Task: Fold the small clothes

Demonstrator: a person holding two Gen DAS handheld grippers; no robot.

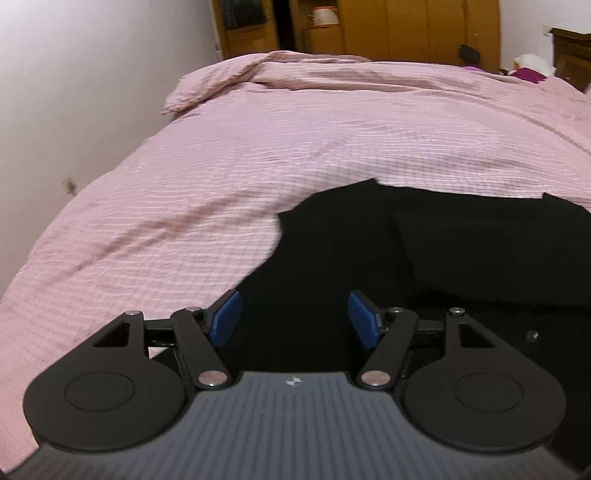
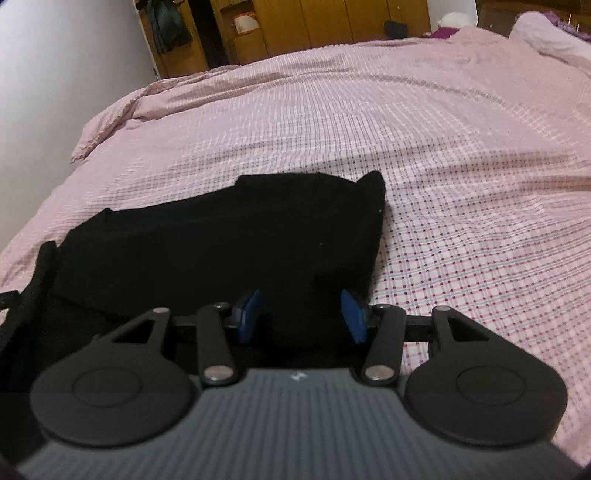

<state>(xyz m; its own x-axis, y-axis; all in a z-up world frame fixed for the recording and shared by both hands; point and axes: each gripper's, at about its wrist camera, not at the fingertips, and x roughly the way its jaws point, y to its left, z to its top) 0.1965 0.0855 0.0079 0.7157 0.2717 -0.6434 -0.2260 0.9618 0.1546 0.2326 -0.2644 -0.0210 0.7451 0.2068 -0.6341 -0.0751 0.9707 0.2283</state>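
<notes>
A black garment [image 1: 424, 240] lies flat on the pink checked bed cover [image 1: 221, 166], partly folded with a doubled layer on its right. My left gripper [image 1: 294, 319] is open over its near left part, blue pads apart, nothing between them. In the right wrist view the same black garment [image 2: 240, 240] lies on the bed cover [image 2: 461, 221]. My right gripper [image 2: 301, 315] is open over its near right edge, holding nothing. Whether the pads touch the cloth cannot be told.
A white wall [image 1: 74, 92] runs along the bed's left side. Wooden wardrobes [image 1: 388, 26] stand beyond the far end of the bed. A pillow [image 2: 546, 33] and purple items [image 1: 528, 74] lie at the far right. A dark strap [image 2: 33, 273] lies at the garment's left.
</notes>
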